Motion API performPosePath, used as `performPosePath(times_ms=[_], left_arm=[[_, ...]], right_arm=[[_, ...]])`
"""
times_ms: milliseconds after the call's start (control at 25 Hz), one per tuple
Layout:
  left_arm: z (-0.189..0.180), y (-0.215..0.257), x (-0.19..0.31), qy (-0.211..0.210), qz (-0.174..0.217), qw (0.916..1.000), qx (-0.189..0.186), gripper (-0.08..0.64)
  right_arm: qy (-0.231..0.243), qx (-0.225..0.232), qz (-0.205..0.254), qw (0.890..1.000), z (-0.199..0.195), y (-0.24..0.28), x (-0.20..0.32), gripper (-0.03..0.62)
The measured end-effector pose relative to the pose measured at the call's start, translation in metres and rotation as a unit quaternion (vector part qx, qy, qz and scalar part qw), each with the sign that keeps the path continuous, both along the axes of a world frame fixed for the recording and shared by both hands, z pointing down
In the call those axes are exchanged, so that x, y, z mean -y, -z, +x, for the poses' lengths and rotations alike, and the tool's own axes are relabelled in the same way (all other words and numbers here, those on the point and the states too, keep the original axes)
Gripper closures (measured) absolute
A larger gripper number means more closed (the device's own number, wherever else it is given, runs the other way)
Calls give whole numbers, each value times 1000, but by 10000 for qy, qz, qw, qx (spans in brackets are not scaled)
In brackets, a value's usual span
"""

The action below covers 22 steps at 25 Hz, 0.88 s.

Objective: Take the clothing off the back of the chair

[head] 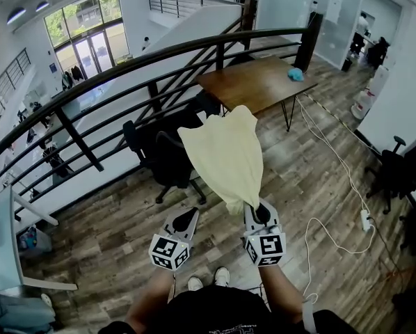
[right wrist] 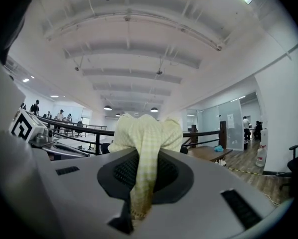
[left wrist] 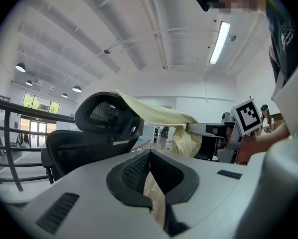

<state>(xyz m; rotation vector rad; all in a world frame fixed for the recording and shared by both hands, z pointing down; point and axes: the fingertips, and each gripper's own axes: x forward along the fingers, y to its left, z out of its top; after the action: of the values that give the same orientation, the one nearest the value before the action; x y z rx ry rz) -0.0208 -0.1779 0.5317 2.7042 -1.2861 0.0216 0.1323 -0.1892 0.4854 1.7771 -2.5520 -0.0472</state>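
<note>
Clothing (head: pixel 225 152) here is a pale yellow checked piece. Its near end is bunched up and pinched tight in the jaws of the right gripper (head: pixel 258 211), with a strip of fabric hanging down through the pads in the right gripper view. The left gripper (head: pixel 187 218) sits just beside it, a bit to the left. Its jaws are closed together with nothing in them, and only wood floor (head: pixel 124 242) shows through the gap behind the tips. Both grippers point level, out in front of the person, whose white shoes (head: pixel 208 279) show just below. From the right gripper the fabric stretches out and fans wider toward the black office chair (head: pixel 163 152). The far end is draped over the top of the chair's headrest, which is pretty clear in the left gripper view. So the piece is half lifted, one end gripped, the other resting on the chair back. Behind the chair runs a dark curved railing (head: pixel 124 68). Off to the right of it is a brown wooden table (head: pixel 257 82) with something small and blue (head: pixel 296 74) on its far corner.
</note>
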Motion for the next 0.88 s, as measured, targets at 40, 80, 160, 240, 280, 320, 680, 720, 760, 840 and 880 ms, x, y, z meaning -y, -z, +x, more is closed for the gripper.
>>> performPosePath(times_ms=[40, 80, 160, 240, 280, 320, 680, 720, 760, 840, 880], left_arm=[[-2, 0, -2, -24, 0, 10000, -5, 548], [-3, 0, -3, -41, 0, 10000, -10, 548], [-7, 1, -5, -74, -8, 10000, -19, 548], [-8, 1, -8, -119, -15, 9999, -26, 548], [-9, 1, -10, -142, -20, 9999, -32, 548], [-9, 1, -11, -163, -30, 9999, -35, 548], [-16, -10, -24, -295, -157, 9994, 2, 548], [-16, -10, -25, -311, -154, 9994, -8, 548], [-16, -9, -26, -324, -146, 9994, -15, 548], [-16, -7, -27, -343, -123, 9993, -19, 548], [-17, -5, -27, -350, -107, 9993, -21, 548]], right_arm=[[-39, -13, 6, 10000, 0, 0, -3, 545], [-73, -25, 7, 10000, -1, 0, -6, 545], [-139, -40, -3, 9999, -2, -1, -11, 545], [-200, -65, -29, 9998, -2, -3, -15, 545], [-229, -75, -48, 9997, -2, -4, -17, 545], [-259, -83, -66, 9996, -2, -6, -19, 545], [-496, -156, -100, 9986, -3, -12, -41, 545], [-513, -162, -117, 9985, -3, -13, -43, 545], [-530, -165, -127, 9984, -2, -14, -45, 545], [-566, -168, -122, 9982, -1, -13, -47, 545], [-584, -172, -113, 9981, -1, -12, -48, 545]])
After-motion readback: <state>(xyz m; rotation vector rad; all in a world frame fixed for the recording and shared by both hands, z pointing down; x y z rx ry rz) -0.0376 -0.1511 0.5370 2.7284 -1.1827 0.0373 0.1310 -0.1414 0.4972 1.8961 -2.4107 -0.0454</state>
